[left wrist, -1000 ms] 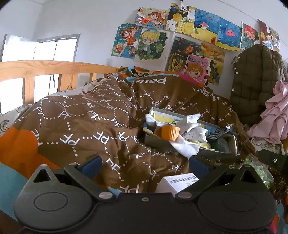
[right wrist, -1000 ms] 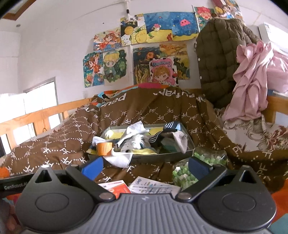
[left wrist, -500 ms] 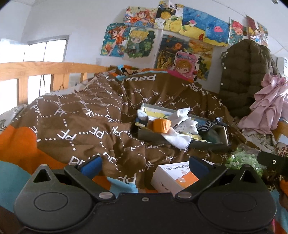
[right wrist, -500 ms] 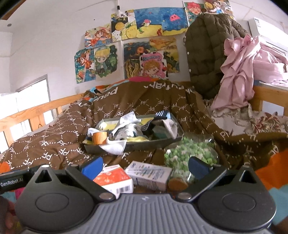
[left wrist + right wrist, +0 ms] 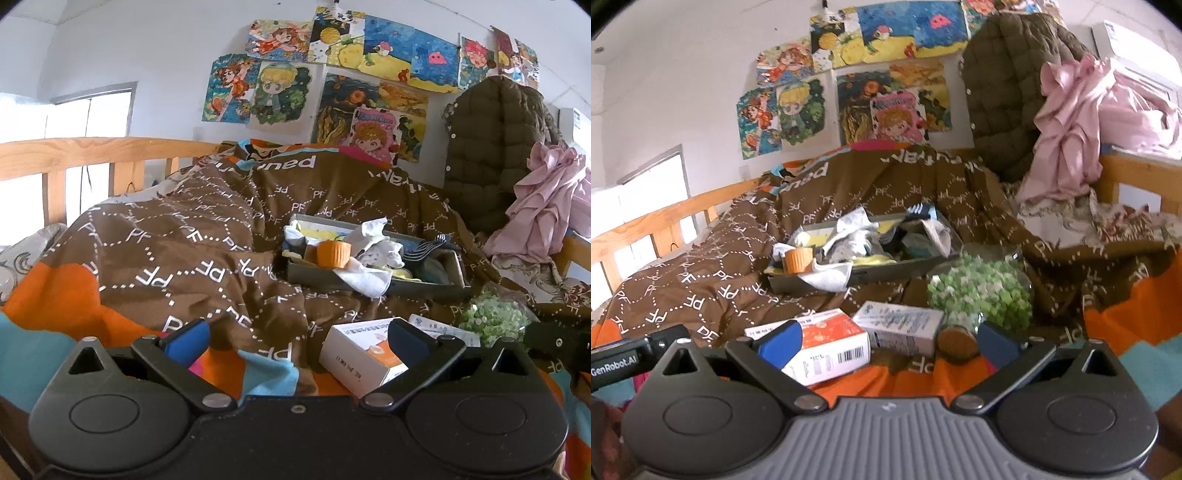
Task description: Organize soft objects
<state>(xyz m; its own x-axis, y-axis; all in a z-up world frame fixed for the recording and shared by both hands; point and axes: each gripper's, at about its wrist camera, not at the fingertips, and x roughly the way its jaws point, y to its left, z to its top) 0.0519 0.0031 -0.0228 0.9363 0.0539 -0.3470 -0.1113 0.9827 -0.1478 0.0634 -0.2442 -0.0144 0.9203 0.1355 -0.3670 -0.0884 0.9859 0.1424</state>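
A grey tray [image 5: 317, 275] [image 5: 886, 271] sits on the brown quilt, heaped with socks and white cloths [image 5: 369, 280] [image 5: 831, 277], with an orange cap [image 5: 332, 254] [image 5: 798, 259] at its near left corner. A striped sock [image 5: 430, 246] [image 5: 919, 210] pokes up at the back. My left gripper [image 5: 295, 341] is open low over the quilt, short of the tray, with nothing held. My right gripper [image 5: 888, 341] is open too, hovering above an orange-and-white box [image 5: 827, 345] and a grey-white box [image 5: 901, 326].
A glass jar of green bits [image 5: 982, 295] [image 5: 493, 317] with a cork lid [image 5: 956, 345] lies right of the boxes. A wooden bed rail [image 5: 92, 153] runs along the left. A padded olive jacket [image 5: 1004, 92] and pink cloth [image 5: 1071, 122] hang at the right.
Both grippers have drawn back and lifted, so the boxes and jar have come into view below the tray. Both stay open.
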